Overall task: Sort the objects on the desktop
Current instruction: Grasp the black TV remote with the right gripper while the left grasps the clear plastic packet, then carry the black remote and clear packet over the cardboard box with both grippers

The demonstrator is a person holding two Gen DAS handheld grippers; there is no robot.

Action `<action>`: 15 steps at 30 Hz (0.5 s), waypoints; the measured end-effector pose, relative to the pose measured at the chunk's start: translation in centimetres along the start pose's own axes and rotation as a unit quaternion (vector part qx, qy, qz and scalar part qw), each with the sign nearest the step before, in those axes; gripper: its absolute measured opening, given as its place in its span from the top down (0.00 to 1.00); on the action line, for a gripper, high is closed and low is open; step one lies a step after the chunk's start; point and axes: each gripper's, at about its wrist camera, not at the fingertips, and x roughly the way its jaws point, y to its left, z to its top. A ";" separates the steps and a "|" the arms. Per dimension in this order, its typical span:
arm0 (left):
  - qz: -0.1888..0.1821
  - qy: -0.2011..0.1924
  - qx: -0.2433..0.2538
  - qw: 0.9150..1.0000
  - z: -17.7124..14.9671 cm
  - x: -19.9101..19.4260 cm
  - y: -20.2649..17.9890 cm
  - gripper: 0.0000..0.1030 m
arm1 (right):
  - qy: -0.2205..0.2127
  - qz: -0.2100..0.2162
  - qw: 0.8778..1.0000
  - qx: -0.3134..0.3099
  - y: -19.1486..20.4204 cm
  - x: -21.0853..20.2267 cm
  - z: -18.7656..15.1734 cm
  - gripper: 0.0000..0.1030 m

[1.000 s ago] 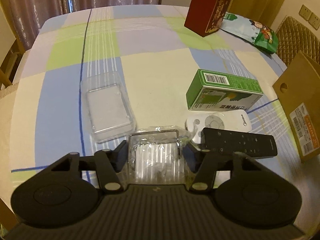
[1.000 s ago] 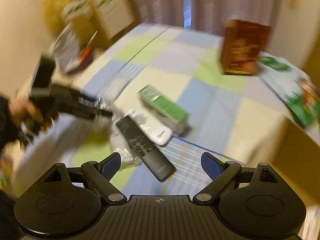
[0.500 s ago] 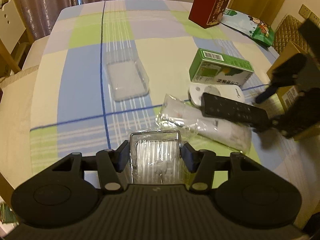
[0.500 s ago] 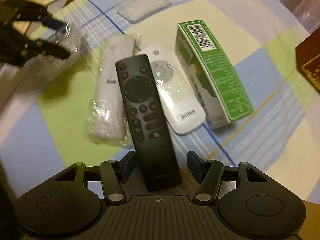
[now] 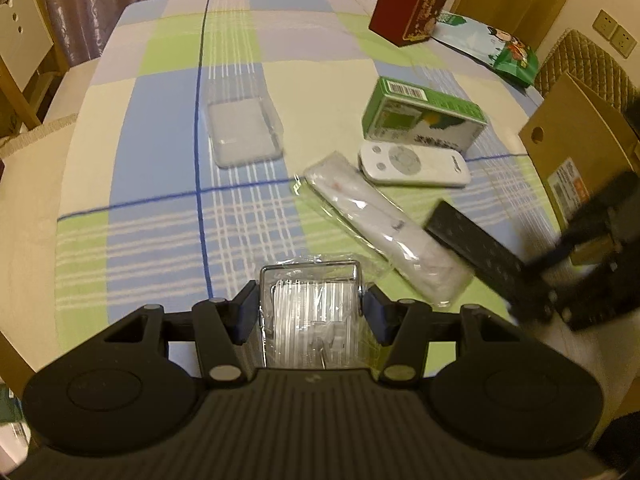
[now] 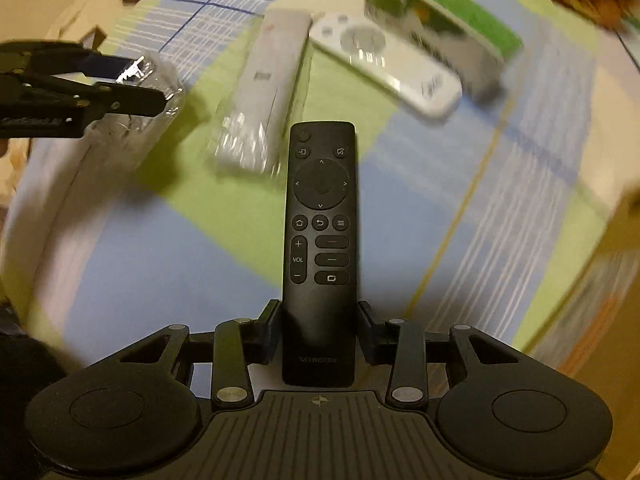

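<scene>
My left gripper (image 5: 310,310) is shut on a clear plastic box in wrap (image 5: 310,320), held above the near table edge; it also shows in the right wrist view (image 6: 136,80). My right gripper (image 6: 320,326) is shut on a black remote (image 6: 320,240), lifted off the table; the remote also shows in the left wrist view (image 5: 476,256). On the table lie a wrapped white remote (image 5: 380,224), a white round-button remote (image 5: 414,164) and a green box (image 5: 424,118).
An empty clear tray (image 5: 242,130) lies left of centre. A red carton (image 5: 412,0) and a green snack bag (image 5: 500,54) stand at the back right. A brown cardboard box (image 5: 580,148) sits at the right edge. A chair (image 5: 20,48) stands at the left.
My right gripper closed on the black remote and lifted it away from the other remotes. My left gripper drew back with the clear box.
</scene>
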 end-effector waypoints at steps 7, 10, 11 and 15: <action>-0.008 0.016 0.004 1.000 -1.7 -0.3 -0.9 0.52 | -0.091 -0.006 0.995 0.033 0.3 -1.1 -1.7 0.37; -0.005 0.016 0.006 1.000 -1.9 -0.3 -1.1 0.52 | -0.120 -0.023 0.992 0.024 1.8 -0.5 -0.5 0.36; -0.004 0.016 0.006 1.000 -1.9 -0.3 -1.1 0.52 | -0.126 -0.032 0.991 0.018 2.2 -0.1 -0.3 0.36; 0.001 0.015 0.009 1.000 -2.1 -0.1 -1.4 0.52 | -0.158 -0.062 0.985 -0.018 2.9 -0.4 -0.6 0.63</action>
